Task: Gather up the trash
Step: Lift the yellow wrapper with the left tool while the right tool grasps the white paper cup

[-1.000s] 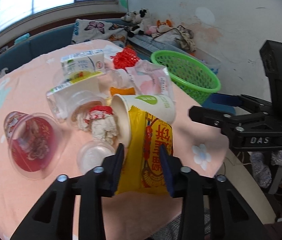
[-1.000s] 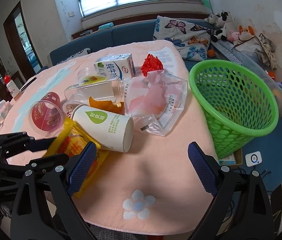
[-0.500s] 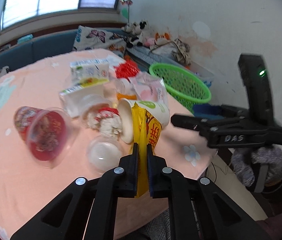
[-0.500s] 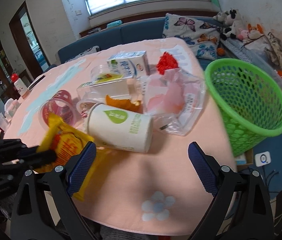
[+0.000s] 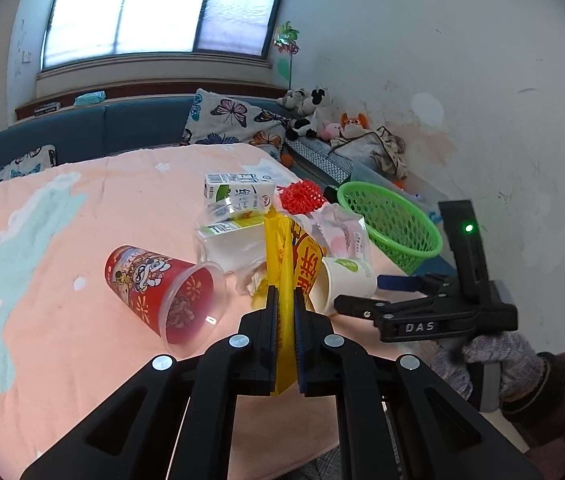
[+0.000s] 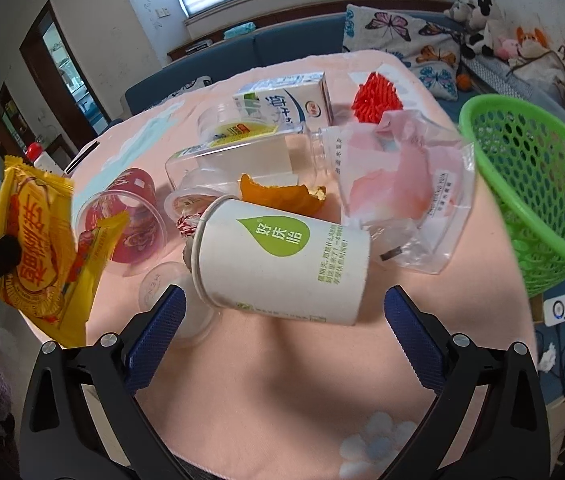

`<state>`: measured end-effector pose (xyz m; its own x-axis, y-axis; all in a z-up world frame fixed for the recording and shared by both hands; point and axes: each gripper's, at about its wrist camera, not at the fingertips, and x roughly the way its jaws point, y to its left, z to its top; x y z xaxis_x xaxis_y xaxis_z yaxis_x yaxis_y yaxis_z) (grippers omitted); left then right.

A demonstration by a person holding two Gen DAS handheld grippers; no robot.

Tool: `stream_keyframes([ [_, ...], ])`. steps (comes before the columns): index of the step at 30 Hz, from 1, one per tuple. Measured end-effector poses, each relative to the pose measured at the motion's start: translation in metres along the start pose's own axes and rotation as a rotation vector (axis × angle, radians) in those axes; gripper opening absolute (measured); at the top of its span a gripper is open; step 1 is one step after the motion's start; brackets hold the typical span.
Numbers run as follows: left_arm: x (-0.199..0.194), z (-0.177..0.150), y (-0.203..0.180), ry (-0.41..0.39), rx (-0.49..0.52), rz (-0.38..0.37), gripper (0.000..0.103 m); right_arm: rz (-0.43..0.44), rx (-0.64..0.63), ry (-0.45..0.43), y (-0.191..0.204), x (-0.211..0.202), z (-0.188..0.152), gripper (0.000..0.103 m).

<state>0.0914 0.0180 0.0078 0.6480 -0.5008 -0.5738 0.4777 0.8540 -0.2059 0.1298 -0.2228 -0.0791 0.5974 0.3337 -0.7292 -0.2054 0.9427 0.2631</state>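
Left gripper: jaws clamped on yellow wrapper (lifted off the surface).
Right gripper: jaws opening wide, empty; paper cup at twelve o'clock.

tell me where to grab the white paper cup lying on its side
Grip the white paper cup across its side wall, mid-length, coming from above and the near side. It lies on its side, ends pointing left and right, already between the right hand-held gripper's opening jaws, untouched.
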Motion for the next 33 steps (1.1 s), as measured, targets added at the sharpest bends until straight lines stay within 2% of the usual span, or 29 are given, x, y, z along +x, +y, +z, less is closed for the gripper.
stream_keyframes([
  [8,0.001,0.009,0.007,-0.02,-0.009,0.016,0.007,-0.002,0.017,0.014,0.0,0.013,0.003,0.098],
  [9,0.001,0.01,0.007,-0.021,-0.01,0.015,0.007,-0.001,0.02,0.014,0.0,0.013,0.003,0.097],
  [11,0.003,0.011,0.007,-0.02,-0.008,0.018,0.007,-0.005,0.019,0.012,0.0,0.013,0.003,0.088],
  [14,0.006,0.012,0.006,-0.017,-0.006,0.019,0.007,0.011,0.024,0.015,-0.001,0.012,0.001,0.084],
  [17,0.008,0.015,0.002,-0.014,0.0,0.017,0.007,-0.019,-0.002,0.004,0.001,0.005,-0.001,0.083],
  [29,0.025,0.039,-0.025,-0.029,0.053,-0.023,0.007,0.007,-0.011,-0.059,-0.008,-0.053,-0.009,0.083],
  [33,0.036,0.053,-0.035,-0.033,0.065,-0.044,0.007,-0.014,0.025,-0.11,-0.029,-0.077,0.002,0.083],
])
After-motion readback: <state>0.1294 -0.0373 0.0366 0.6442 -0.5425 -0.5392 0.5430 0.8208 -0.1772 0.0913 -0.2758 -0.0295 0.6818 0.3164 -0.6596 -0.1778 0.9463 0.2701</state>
